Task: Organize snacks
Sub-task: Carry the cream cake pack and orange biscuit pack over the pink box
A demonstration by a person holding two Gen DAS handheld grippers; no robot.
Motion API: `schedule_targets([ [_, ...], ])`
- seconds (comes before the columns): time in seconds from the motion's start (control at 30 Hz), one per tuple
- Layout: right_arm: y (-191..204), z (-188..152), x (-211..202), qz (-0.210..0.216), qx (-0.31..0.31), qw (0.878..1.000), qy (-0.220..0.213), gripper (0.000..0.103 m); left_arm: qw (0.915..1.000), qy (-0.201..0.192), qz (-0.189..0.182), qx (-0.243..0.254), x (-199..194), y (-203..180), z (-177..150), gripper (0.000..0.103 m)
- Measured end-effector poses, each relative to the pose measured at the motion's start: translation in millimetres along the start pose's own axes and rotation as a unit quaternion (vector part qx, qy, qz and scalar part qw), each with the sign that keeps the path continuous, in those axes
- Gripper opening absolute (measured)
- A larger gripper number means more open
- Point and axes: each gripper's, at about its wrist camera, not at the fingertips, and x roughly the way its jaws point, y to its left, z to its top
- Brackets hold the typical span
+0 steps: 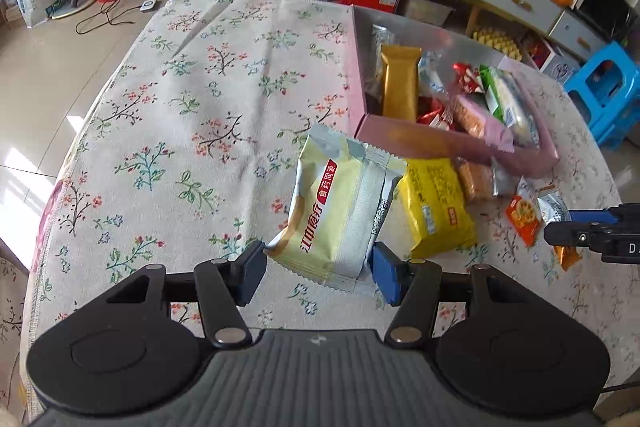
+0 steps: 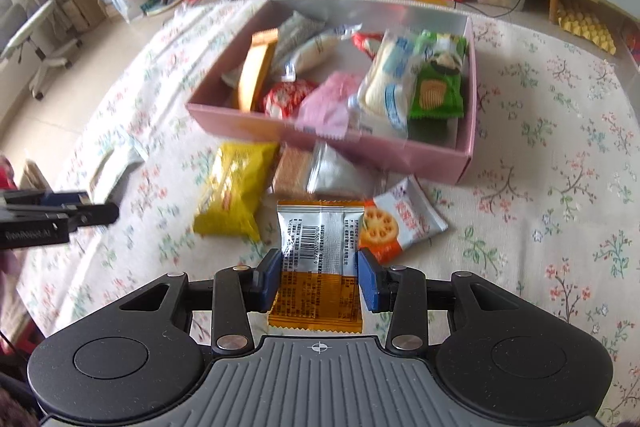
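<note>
Black linkage grippers [image 1: 318, 269], blue pads [image 2: 370, 279], ribbed grey housing.

Glossy foil packet [image 1: 340, 211], matt floral cloth [image 1: 180, 87]

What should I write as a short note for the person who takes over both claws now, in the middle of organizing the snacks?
Left claw: shut on the pale yellow-green packet.
Right claw: shut on the silver-and-orange cracker packet, barcode side up.
Pink box: on the floral cloth, already holding many snacks, among them a gold bar and a green chip packet.
Left to do: put both held packets in the box, then the ones lying in front of it: the yellow bag, the brown wafer pack, the silver pack and a second cracker packet.
</note>
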Motion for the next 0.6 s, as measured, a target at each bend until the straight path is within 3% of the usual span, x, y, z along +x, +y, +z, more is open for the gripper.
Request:
schedule_targets([
  [0.3,-7,31,-2,0.020,0.054,0.997,-0.049,0.039,0.9996,-0.024,-0.012,0.000,13,-26,20,0.054],
  [0.6,-15,58,22,0.034,0.095,0.991,-0.088,0.039,0.9981,-0.058,-0.020,-0.009,35,-40,41,0.054],
])
